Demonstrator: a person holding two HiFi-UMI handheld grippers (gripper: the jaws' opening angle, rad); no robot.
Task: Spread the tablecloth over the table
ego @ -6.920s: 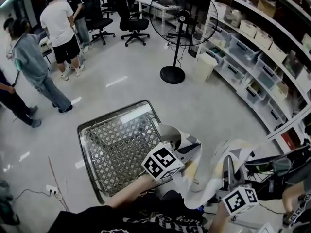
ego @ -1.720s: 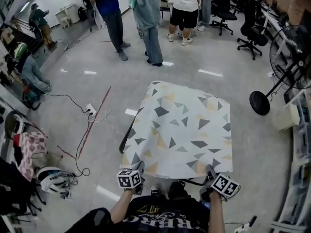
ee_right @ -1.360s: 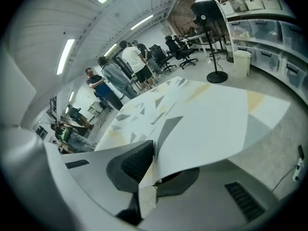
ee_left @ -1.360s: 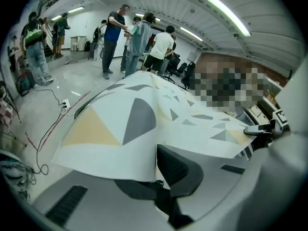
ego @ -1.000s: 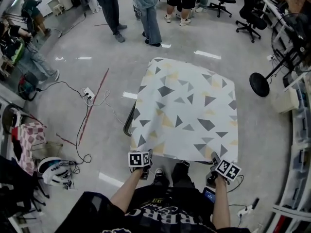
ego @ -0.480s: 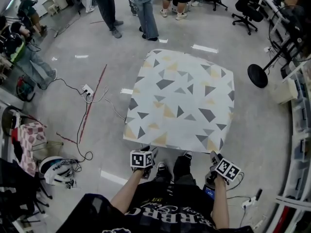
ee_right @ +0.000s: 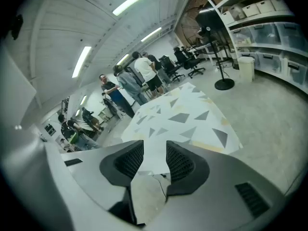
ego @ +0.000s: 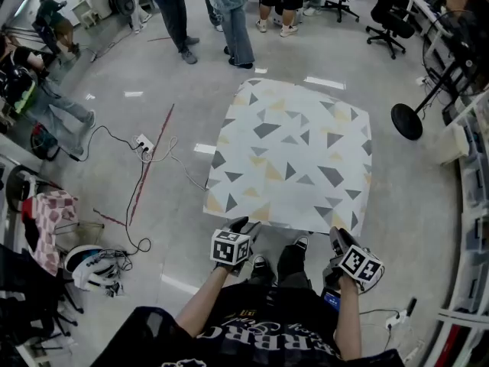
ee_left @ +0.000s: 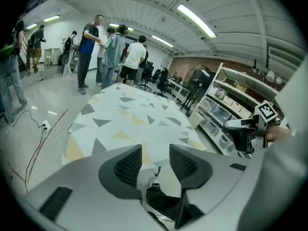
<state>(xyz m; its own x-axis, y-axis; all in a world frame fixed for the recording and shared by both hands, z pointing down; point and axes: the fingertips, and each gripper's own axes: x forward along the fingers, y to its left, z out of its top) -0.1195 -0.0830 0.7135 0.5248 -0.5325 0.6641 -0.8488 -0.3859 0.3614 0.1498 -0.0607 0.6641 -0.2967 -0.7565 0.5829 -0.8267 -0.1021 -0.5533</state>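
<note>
The white tablecloth with grey and yellow triangles lies spread flat over the table and hides it fully. Its near edge hangs just ahead of both grippers. My left gripper hovers off the near left corner, jaws closing with nothing between them. My right gripper hovers off the near right corner, jaws also closing on nothing. In the left gripper view the cloth stretches ahead beyond the empty jaws of my left gripper. The right gripper view shows the cloth past the empty jaws of my right gripper.
Several people stand beyond the table's far end. A pedestal fan is at the right, with shelving behind it. Cables and a power strip lie on the floor at the left. Office chairs stand far right.
Both grippers were at the cloth's near corners a second ago; now they are apart from the edge, drawn back and raised. The cloth lies settled on the table.
</note>
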